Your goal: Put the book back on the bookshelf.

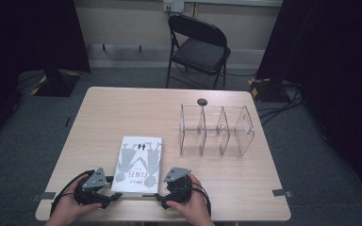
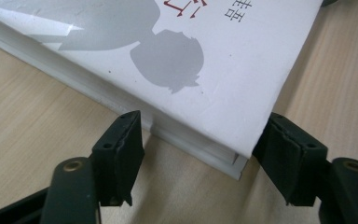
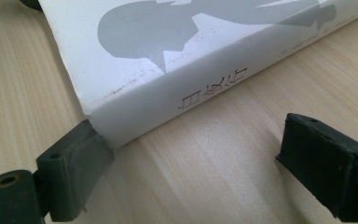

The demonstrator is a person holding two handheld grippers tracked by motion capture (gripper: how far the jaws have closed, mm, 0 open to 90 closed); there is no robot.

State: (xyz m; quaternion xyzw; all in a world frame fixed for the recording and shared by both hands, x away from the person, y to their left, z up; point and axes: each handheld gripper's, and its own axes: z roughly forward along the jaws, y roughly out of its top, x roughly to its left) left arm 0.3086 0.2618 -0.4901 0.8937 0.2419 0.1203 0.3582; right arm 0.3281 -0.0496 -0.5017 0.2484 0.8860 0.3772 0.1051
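Fingers first, item by item. Left gripper (image 2: 200, 161): jaws part open around the near corner of the book (image 1: 138, 163); in the left gripper view one pad sits against the page edge and the other against the corner by the cover, though I cannot tell whether either presses. No earlier frame to compare. Right gripper (image 3: 205, 172): jaws spread wide, released; one pad (image 3: 74, 154) touches the corner at the spine end, the other stands well apart over bare wood.

Book: white cover with grey silhouette figures and a few printed characters, lying flat, cover up, near the front edge of the table (image 1: 122, 108), left of centre. I see both grippers at its near end in the high view, left gripper (image 1: 115, 197) at one corner, right gripper (image 1: 159, 199) at the other, each held in a hand.

Surface: light wood-grain tabletop, pale and matt. Clear divided organiser (image 1: 215, 130) stands to the right of the book, apart from it; a small dark round object (image 1: 201, 101) lies just behind it.

Room: grey carpet floor, black folding chair (image 1: 198, 47) beyond the far edge, dark curtains at both sides, cables on the floor at right.
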